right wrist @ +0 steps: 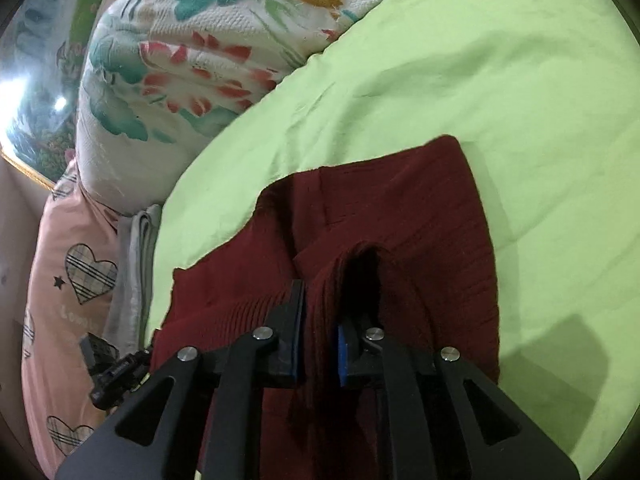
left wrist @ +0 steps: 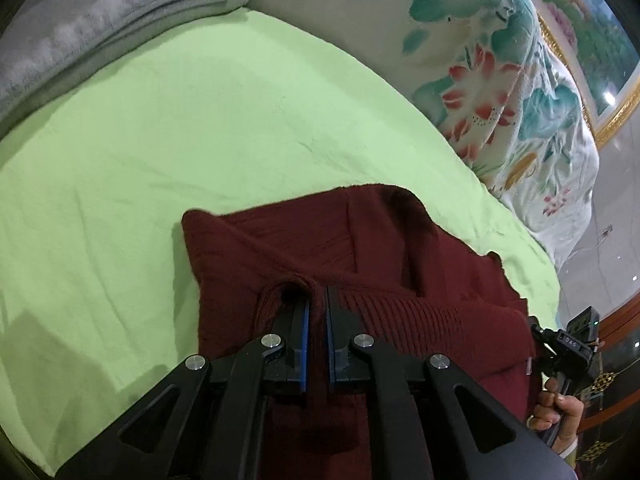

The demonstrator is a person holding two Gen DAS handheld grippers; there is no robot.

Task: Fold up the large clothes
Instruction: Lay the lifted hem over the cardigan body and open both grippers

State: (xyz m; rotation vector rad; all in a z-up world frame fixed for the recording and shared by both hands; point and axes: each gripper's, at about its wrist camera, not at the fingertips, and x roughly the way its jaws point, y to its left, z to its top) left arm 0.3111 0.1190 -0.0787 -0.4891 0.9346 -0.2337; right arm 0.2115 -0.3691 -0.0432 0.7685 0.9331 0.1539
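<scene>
1. Two pinches carry this fold: my left hand-held gripper (left wrist: 316, 316) is nearly closed on a ridge of the dark red ribbed knit sweater (left wrist: 320, 248), and my right hand-held gripper (right wrist: 320, 320) has a thicker bunch of the same knit between its blue pads, jaws slightly wider.
2. The sweater lies partly folded on the light green bed sheet (left wrist: 180, 140), near the floral quilt (left wrist: 500, 92) and well apart from the folded grey blanket (left wrist: 100, 20).
3. I'd keep both grippers level with each other so the carried edge stays straight.
4. I'd lay the edge square onto the layer beneath before letting go.
5. My worry: the right pinch looks loose, so the knit could slip.
</scene>
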